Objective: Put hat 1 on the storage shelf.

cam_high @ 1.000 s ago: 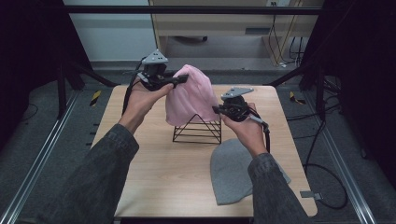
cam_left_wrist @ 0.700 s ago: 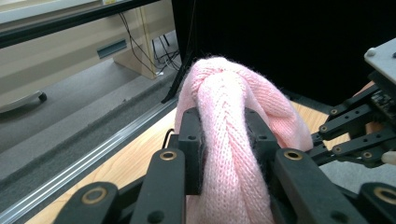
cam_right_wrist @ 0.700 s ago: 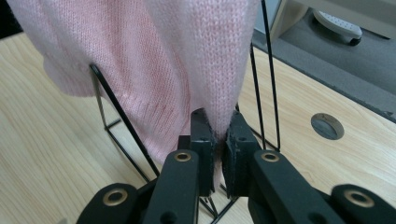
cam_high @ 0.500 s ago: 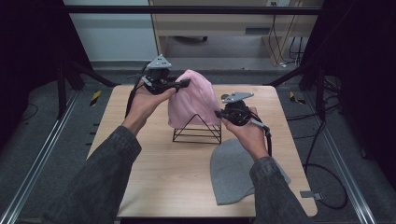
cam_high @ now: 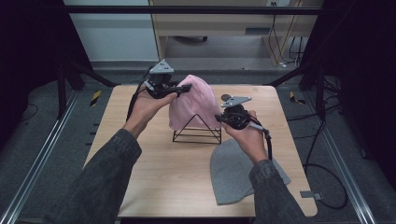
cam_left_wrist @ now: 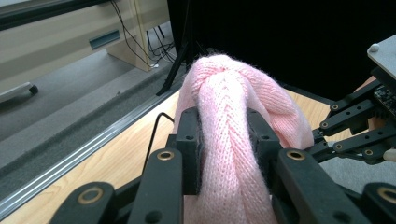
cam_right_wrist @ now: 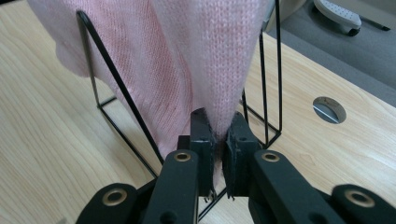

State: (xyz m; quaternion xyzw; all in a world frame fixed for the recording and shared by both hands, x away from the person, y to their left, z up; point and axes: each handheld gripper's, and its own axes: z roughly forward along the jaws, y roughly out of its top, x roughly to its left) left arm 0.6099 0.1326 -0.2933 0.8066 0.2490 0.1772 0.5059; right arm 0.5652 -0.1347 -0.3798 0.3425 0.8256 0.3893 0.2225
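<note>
A pink knit hat (cam_high: 194, 100) hangs over a black wire triangular stand (cam_high: 196, 135) in the middle of the wooden table (cam_high: 154, 177). My left gripper (cam_high: 184, 88) is shut on a bunched fold at the hat's top (cam_left_wrist: 229, 107), with the knit squeezed between its pads (cam_left_wrist: 189, 140). My right gripper (cam_high: 218, 119) is shut on the hat's lower edge (cam_right_wrist: 187, 56) beside the stand's wire (cam_right_wrist: 107, 70), and its jaws (cam_right_wrist: 218, 130) pinch the fabric thin. The right gripper's linkage (cam_left_wrist: 355, 126) shows at the right of the left gripper view.
A grey knit hat (cam_high: 233, 172) lies flat on the table near the front right, under my right forearm. A round cable hole (cam_right_wrist: 329, 109) sits in the tabletop behind the stand. Metal rails run along the floor on both sides of the table.
Both hands have barely shifted. The pink hat stays over the stand with both grippers still shut on it.
</note>
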